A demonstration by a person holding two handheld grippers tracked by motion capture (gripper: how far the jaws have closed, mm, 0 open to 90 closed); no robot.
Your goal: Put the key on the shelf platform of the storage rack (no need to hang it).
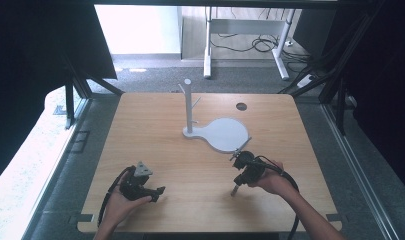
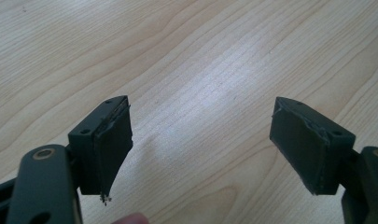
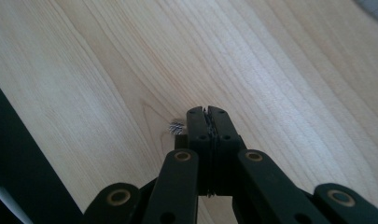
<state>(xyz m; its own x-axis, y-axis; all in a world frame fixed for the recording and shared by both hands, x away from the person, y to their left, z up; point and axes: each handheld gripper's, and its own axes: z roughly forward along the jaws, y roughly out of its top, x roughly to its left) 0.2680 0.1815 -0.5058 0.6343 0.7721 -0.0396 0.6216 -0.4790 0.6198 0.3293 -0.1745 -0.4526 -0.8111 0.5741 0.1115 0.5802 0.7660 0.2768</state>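
left tongs (image 1: 158, 192): low on the left side of the worktop (image 1: 155, 130), held in the person's left hand (image 1: 121, 202). In the left gripper view the left tongs (image 2: 200, 140) are spread wide, with just bare wood between the pads and a bit of fraying on one pad edge.
white peg stand (image 1: 188, 107): the thing nearest the action. It's upright a little past the middle of the worktop, a thin post with short pegs. Its flat round base (image 1: 225, 134) spreads out to the right and nothing is hung on it.
right tongs (image 1: 234, 190): just on the near side of that round base, tips angled down at the wood, in the right hand (image 1: 272, 181). In the right gripper view the right tongs (image 3: 207, 112) are pinched fully together. A tiny bristly tuft (image 3: 176, 127) sits beside the tip, can't tell if it's pad fray or something pinched.
step in hand: looks like the get-ready bit to me, nothing clearly picked up and both tools short of the stand.
next move: I reckon the right tongs need to spread before they can take anything. The stand's post is skinny, so line up square or it'll tip.
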